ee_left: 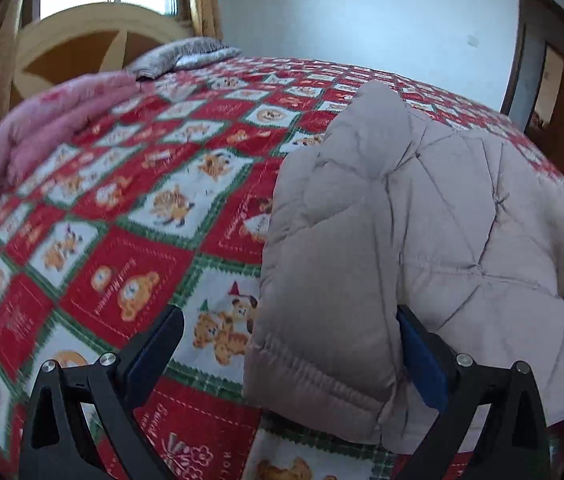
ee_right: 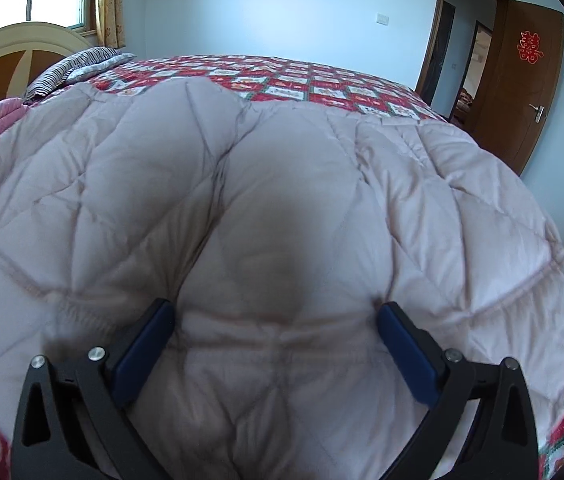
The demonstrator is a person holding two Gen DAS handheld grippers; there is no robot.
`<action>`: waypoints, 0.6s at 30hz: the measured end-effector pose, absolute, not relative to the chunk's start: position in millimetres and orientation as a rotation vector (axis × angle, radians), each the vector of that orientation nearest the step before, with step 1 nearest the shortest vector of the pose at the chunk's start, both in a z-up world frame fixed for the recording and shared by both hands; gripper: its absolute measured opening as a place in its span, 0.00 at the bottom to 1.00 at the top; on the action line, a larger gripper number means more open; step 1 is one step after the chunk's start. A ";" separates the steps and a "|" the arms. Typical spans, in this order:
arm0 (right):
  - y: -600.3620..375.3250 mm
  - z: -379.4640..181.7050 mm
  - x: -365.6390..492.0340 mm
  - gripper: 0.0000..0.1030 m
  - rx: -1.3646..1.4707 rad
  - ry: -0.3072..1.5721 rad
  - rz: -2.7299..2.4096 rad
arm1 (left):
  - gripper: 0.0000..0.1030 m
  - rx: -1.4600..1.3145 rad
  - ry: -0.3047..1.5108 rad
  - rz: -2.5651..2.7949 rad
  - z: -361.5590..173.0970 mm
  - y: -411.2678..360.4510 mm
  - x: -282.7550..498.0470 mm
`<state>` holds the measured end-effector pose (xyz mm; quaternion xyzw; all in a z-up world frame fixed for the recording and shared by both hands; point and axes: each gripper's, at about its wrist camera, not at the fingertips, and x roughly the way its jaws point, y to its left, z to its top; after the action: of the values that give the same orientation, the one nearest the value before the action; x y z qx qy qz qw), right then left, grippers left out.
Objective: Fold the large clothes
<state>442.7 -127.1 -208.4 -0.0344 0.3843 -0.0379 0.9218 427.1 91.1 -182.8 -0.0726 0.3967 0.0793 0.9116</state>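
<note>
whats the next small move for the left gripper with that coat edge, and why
Probably close the left gripper on the coat edge between its fingers. In the left wrist view the jaws are wide open and straddle the folded beige edge, not clamped yet. The right gripper is also open over the coat's middle, so nothing holds the fabric, which lies on the bedspread; a grip seems needed before any fold.

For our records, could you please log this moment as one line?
left claw: open, straddling coat edge | right claw: open over quilted beige coat | patchwork bedspread
</note>
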 end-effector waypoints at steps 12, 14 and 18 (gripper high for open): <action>-130.3 -225.6 411.2 1.00 -0.126 0.808 -0.100 | 0.56 -0.272 0.787 0.042 -190.0 66.3 444.1; -126.9 -225.4 411.2 1.00 -0.133 0.810 -0.108 | 0.28 -0.245 0.764 0.001 -181.4 66.7 438.9; -124.0 -223.7 409.3 0.97 -0.128 0.807 -0.122 | 0.20 -0.163 0.695 -0.034 -154.8 64.6 420.7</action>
<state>409.3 -124.0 -223.7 -0.0620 0.3923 -0.0594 0.9158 420.7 64.6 -154.8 -0.0797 0.3401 -0.0164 0.9369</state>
